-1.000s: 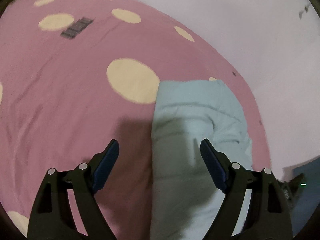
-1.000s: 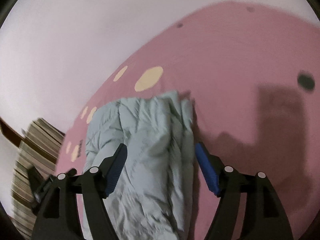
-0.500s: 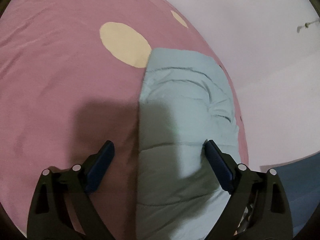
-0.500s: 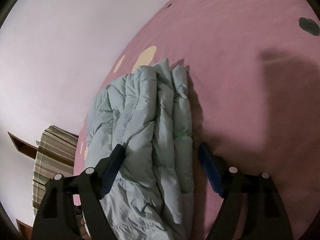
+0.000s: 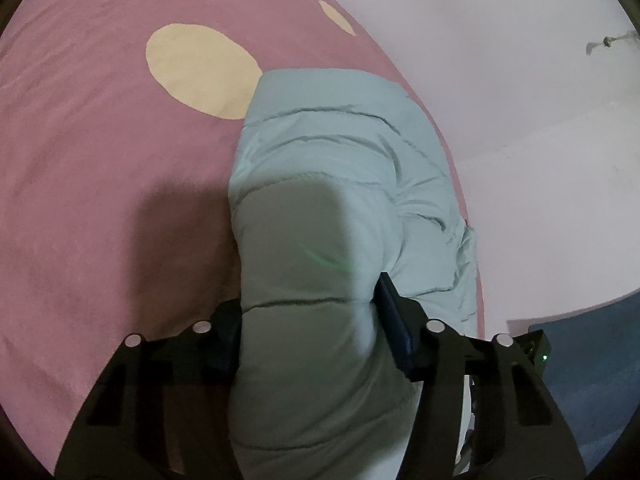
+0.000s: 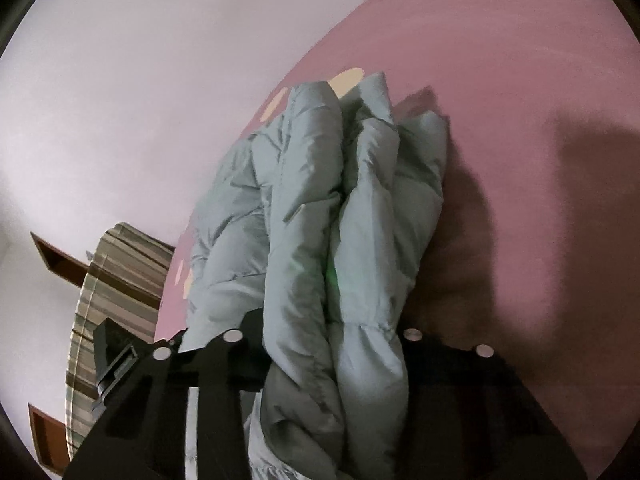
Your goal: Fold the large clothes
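On the pink bedspread [image 5: 92,184], with its cream dots, lies a pale blue-green puffer jacket [image 5: 336,184], folded into a long padded bundle; one large cream dot [image 5: 200,72] sits just beside the jacket's far corner. From the jacket's near end the left gripper [image 5: 310,316] reaches in low along the bundle, its two black fingers closed in against either side of the padding, so that the quilted fabric bulges up between them; the blue pad [image 5: 394,320] of one finger presses into the jacket's side, while the other pad is mostly buried. Seen from the right wrist, the right gripper [image 6: 326,340] comes at the jacket [image 6: 320,200] from its stacked, layered edge, tilted so the bedspread [image 6: 520,120] slopes across the view. Its jaws are drawn in tight on several thick folds, which spill out above and below the grip. Beyond the jacket, off the bed's edge, a striped cloth [image 6: 116,280] hangs by the wall.
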{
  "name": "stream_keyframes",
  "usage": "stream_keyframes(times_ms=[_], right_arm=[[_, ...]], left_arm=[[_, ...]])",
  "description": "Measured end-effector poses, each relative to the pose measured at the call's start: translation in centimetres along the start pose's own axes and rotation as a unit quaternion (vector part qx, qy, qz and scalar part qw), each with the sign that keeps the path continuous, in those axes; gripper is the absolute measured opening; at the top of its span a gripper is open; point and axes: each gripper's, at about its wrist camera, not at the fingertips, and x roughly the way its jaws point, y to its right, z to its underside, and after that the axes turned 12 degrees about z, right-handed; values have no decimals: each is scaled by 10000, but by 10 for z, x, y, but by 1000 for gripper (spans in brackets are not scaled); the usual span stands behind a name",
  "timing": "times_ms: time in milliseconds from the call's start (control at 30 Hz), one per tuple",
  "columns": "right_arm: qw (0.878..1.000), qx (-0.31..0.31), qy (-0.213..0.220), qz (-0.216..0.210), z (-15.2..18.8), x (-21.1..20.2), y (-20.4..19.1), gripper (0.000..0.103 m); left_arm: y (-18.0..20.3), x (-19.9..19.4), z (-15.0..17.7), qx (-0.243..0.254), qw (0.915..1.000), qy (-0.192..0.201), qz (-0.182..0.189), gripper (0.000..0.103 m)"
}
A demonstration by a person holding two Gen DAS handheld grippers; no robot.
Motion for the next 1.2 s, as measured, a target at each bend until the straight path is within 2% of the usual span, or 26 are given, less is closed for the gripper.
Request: stream_keyframes(times_ms=[200, 367, 500, 700, 833, 1000, 1100, 1200], right_arm=[[9995, -164, 128, -241, 1, -6, -23, 32], [9973, -457, 194, -536, -4, -1, -60, 32], [9955, -601, 98, -724, -11, 22, -87, 32], [9930, -705, -139, -940, -18, 69, -123, 32], [9915, -779, -368, -970, -16, 97, -133, 32], [9915, -773, -535, -904, -10, 111, -126, 32], [9920, -674, -598, -885, -6, 123, -131, 32], [9922, -633, -622, -878, -4, 126, -128, 32]], left_arm=[[12, -20, -4, 271, 9994, 102, 168, 50], [9, -53, -12, 324, 9985, 335, 296, 50], [4, -76, -29, 387, 9974, 557, 242, 50], [-22, -102, -61, 366, 9959, 831, -28, 50], [-49, -110, -76, 216, 9957, 881, -168, 50], [-73, -109, -72, 17, 9960, 865, -211, 50], [-79, -106, -68, 16, 9962, 841, -228, 51], [-78, -97, -85, 65, 9961, 837, -280, 51]])
